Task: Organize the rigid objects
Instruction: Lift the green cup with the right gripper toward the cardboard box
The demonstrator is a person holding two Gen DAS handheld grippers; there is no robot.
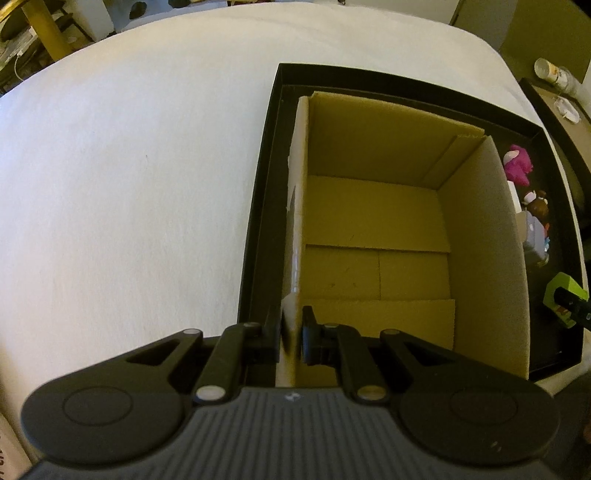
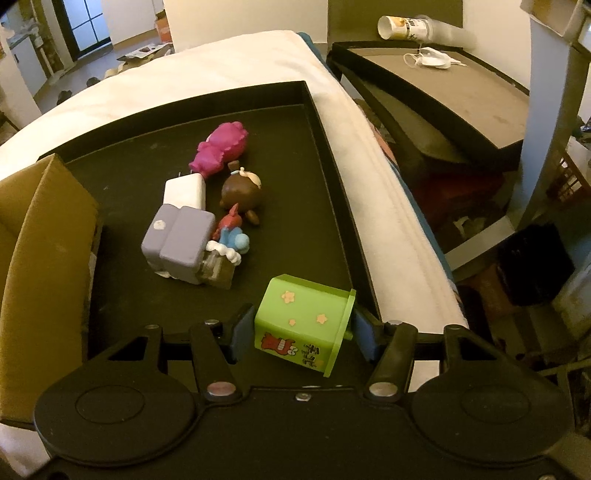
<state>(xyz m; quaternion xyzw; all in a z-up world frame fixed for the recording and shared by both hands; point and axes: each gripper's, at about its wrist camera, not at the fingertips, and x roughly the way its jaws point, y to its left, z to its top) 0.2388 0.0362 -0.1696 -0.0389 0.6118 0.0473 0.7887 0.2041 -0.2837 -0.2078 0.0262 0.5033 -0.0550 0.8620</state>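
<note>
An empty cardboard box (image 1: 373,229) stands in the left part of a black tray (image 1: 258,221). My left gripper (image 1: 290,338) is shut on the box's near left wall. My right gripper (image 2: 301,332) is shut on a green cup (image 2: 303,321) with stars, held on its side just above the tray (image 2: 325,155). On the tray floor lie a magenta toy (image 2: 221,149), a white block (image 2: 184,190), a brown figure (image 2: 242,192), a grey block toy (image 2: 177,242) and a small red and blue figure (image 2: 234,232). The green cup also shows in the left wrist view (image 1: 563,295).
The tray sits on a white bed (image 1: 129,166). The box's edge (image 2: 40,236) is at the left of the right wrist view. To the right of the bed stands a dark side table (image 2: 443,85) with a paper cup (image 2: 406,27) and a face mask (image 2: 432,59).
</note>
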